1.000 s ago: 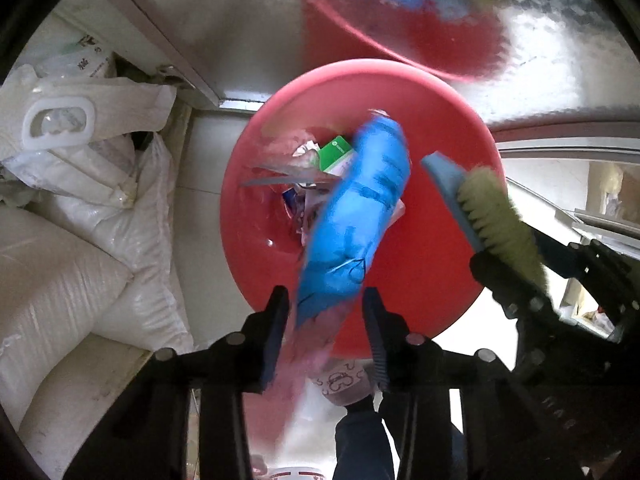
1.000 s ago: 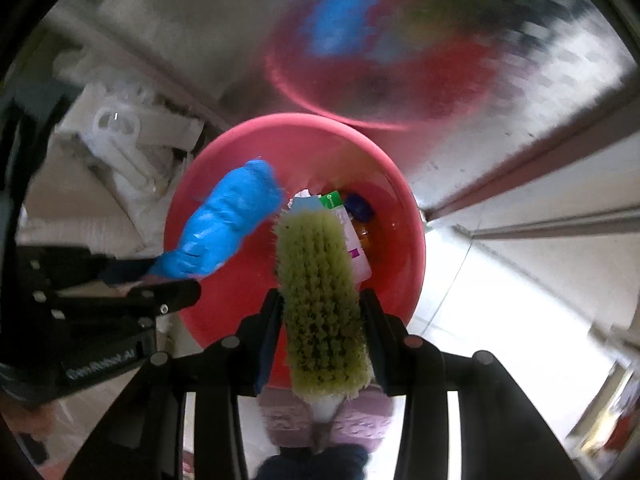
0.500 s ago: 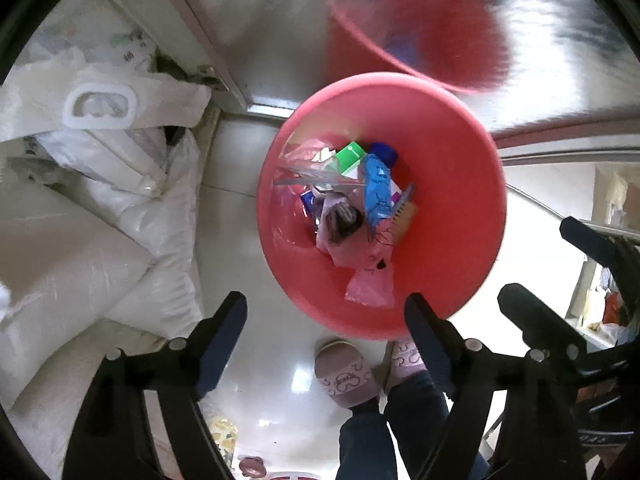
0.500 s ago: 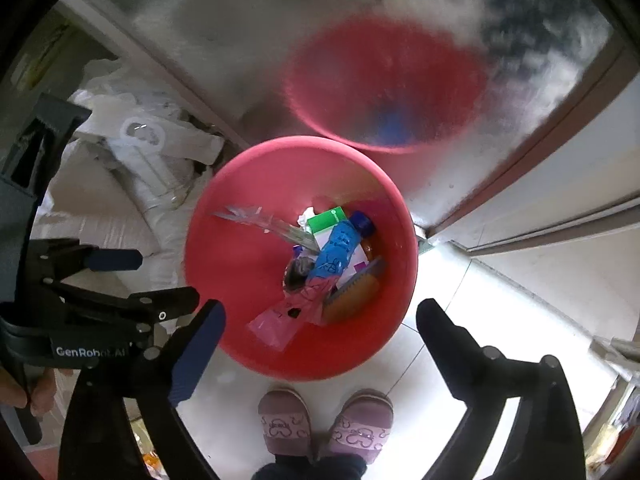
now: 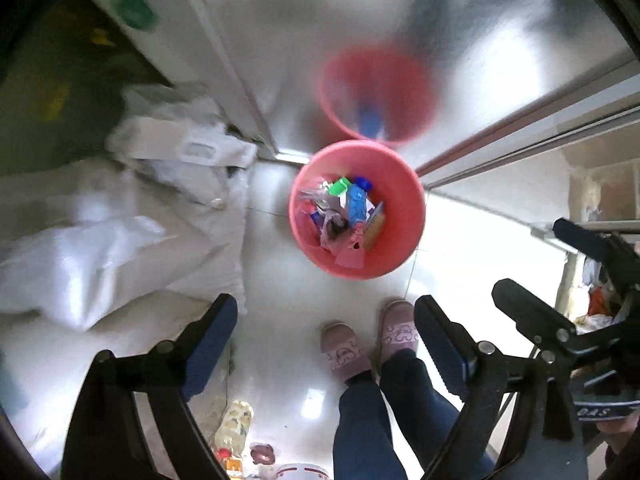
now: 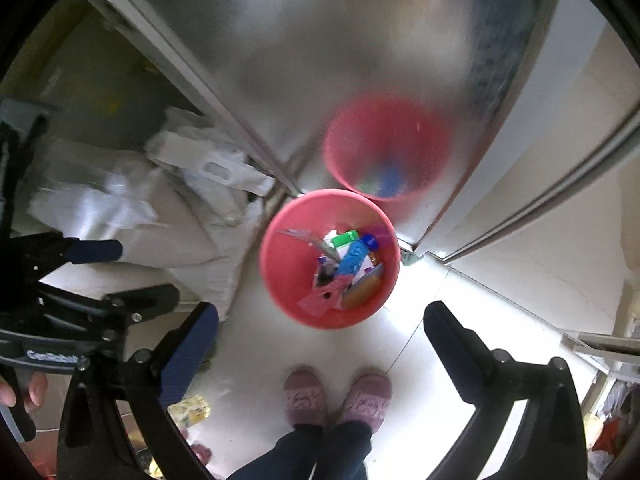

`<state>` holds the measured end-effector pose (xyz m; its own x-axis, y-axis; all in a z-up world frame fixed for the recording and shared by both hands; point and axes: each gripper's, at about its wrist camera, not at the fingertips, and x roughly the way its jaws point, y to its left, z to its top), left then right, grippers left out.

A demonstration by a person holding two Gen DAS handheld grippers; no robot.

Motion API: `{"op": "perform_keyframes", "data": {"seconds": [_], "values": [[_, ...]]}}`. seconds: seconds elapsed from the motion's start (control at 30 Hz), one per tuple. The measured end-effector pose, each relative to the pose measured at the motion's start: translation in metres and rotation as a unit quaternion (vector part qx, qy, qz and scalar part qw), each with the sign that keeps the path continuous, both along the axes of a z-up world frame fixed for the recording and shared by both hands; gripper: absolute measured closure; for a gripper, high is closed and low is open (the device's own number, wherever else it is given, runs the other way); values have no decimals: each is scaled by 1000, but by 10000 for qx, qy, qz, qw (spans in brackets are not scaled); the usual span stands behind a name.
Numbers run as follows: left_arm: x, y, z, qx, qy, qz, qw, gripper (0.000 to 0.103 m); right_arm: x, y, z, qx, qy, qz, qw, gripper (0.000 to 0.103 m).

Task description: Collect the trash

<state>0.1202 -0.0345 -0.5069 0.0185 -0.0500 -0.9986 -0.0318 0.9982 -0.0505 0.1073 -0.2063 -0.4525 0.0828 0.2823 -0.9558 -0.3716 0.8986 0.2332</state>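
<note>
Motion blur is smearing the white sacks [image 5: 120, 240] at nine o'clock, and the lower edge is cutting off the person's dark trousers [image 5: 384, 420] above pink slippers [image 5: 394, 330]. The trash is lying jumbled and hard to separate inside a pink bin [image 5: 400, 204] standing on the pale floor at the centre, its reflection showing blurred in the metal door [image 5: 380, 20] at twelve o'clock: a blue bottle [image 5: 356, 206], a green carton [image 5: 338, 188], a brush [image 5: 374, 226]. The left gripper [image 5: 326, 336] and right gripper [image 6: 320, 336] are both opening wide, holding nothing
</note>
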Motion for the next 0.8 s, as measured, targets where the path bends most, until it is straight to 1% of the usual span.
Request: {"op": "perform_keyframes", "data": {"seconds": [0.03,0.07,0.2,0.23,0.27,0.33,0.37,0.43,0.47,0.53,0.63,0.67,0.73,0.77,0.8], "values": [[-6,3,25,-49,-101,119,9999,14,-2,0,11,27,-24,2,10000,1],[-11,5,43,-86,-190,196,9996,14,-3,-1,29,65,-74,11,10000,1],[-32,12,116,-73,-510,405,9978,14,-11,2,108,309,-330,79,9989,1],[-39,14,137,-94,-587,485,9971,14,-12,1,119,347,-380,101,9986,1],[-43,14,149,-104,-626,540,9965,14,-13,1,143,429,-490,123,9978,1],[-53,16,190,-239,-730,677,9947,14,-14,2,174,514,-646,99,9965,1],[-55,15,203,-240,-811,707,9939,14,-14,-1,201,656,-757,9,9950,1],[-66,11,253,-117,-1237,735,9895,14,-15,-7,236,872,-894,6,9922,1],[-70,9,274,-103,-1409,730,9873,14,-15,-8,261,904,-1025,71,9906,1],[-79,3,313,-42,-1759,733,9817,14,-17,-9,292,914,-1231,159,9880,1],[-88,-5,355,96,-2092,706,9753,14,-23,-15,345,932,-1643,329,9814,1],[-94,-8,374,154,-2264,711,9713,14,-26,-16,358,919,-1774,354,9792,1],[-104,-10,402,309,-2548,786,9633,14,-31,-19,379,859,-1942,355,9765,1],[-107,-12,409,361,-2631,802,9608,14,-37,-23,394,805,-2052,311,9749,1],[-114,-13,421,412,-2721,791,9581,14,-41,-25,399,781,-2114,288,9739,1]]}}
